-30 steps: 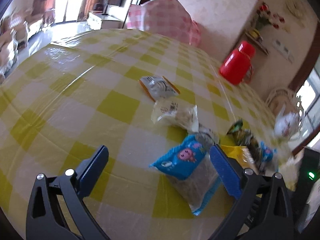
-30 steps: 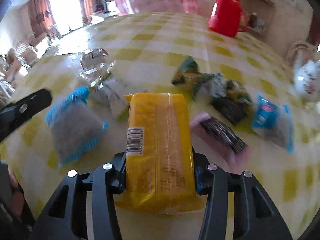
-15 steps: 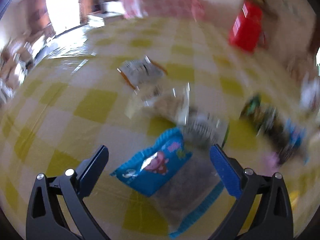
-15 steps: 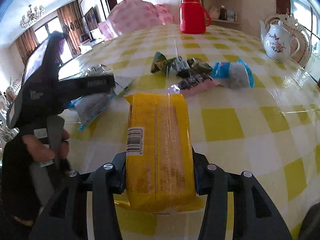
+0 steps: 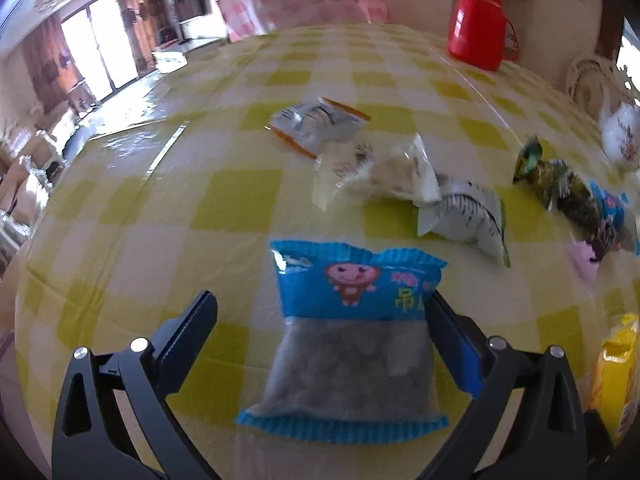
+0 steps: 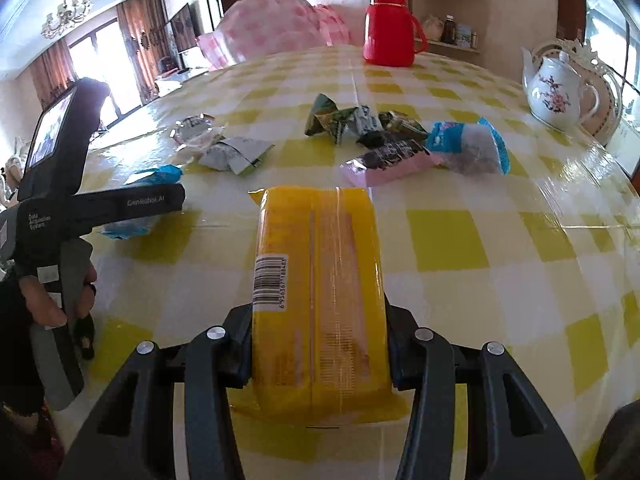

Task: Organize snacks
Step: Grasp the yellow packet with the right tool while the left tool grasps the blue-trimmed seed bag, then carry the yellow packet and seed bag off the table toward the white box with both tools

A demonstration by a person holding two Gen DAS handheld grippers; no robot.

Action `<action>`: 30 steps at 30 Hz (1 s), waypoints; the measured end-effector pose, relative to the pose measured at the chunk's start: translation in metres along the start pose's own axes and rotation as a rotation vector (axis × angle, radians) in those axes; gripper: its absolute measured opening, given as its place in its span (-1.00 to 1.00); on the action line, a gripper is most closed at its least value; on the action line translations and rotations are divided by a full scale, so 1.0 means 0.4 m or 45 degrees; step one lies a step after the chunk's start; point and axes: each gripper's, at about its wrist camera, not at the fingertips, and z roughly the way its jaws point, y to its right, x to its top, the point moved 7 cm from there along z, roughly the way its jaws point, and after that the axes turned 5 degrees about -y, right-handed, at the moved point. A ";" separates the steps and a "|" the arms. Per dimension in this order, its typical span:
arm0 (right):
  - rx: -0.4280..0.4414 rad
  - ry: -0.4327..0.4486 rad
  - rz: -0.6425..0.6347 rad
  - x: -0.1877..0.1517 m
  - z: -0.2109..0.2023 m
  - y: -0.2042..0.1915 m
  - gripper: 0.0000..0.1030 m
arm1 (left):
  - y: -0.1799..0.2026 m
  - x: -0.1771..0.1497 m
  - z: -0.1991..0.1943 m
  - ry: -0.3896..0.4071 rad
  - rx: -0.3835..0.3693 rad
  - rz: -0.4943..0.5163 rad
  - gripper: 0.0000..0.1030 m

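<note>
I am holding my right gripper (image 6: 318, 344) over the near edge of the table (image 6: 448, 236), and its fingers are pinching a yellow packet (image 6: 320, 292) from both sides; the packet is pointing away from me, with its barcode facing up on the left side. My left gripper (image 5: 320, 332) is hanging over a blue packet (image 5: 348, 332) with a pink cartoon figure on it, which is lying flat on the yellow checked cloth near the same edge. The fingers of this gripper are spread wide: the right finger (image 5: 452, 344) is standing just beside the right side of the packet, I cannot tell if it is touching, and the left finger (image 5: 188, 332) is standing clearly apart from the packet. In the right wrist view my left hand (image 6: 48, 300) is gripping the handle at the left edge. Toward the middle of the table other snacks are lying: a white packet with orange trim (image 5: 318, 124), a clear packet (image 5: 384, 172), a white and green packet (image 5: 468, 212), a row of dark green packets (image 6: 360, 122), a pink packet (image 6: 388, 162) and a second blue packet (image 6: 470, 146). A red flask (image 6: 390, 26) is standing at the far edge, and a white teapot (image 6: 556, 94) near the right edge.
</note>
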 end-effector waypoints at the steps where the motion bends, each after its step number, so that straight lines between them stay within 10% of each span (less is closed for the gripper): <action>1: -0.001 0.003 0.003 0.001 0.001 0.003 -0.09 | 0.004 -0.001 -0.003 0.004 -0.020 0.009 0.93; 3: -0.008 0.016 -0.002 0.003 -0.002 0.003 -0.09 | 0.007 -0.009 -0.021 0.034 -0.048 0.028 0.26; 5: -0.017 0.021 -0.004 0.001 -0.003 0.004 -0.09 | 0.019 -0.020 -0.037 0.035 -0.067 0.079 0.09; 30: 0.027 0.117 0.258 -0.151 -0.147 -0.018 -0.09 | 0.132 -0.266 -0.259 0.181 -0.359 0.311 0.06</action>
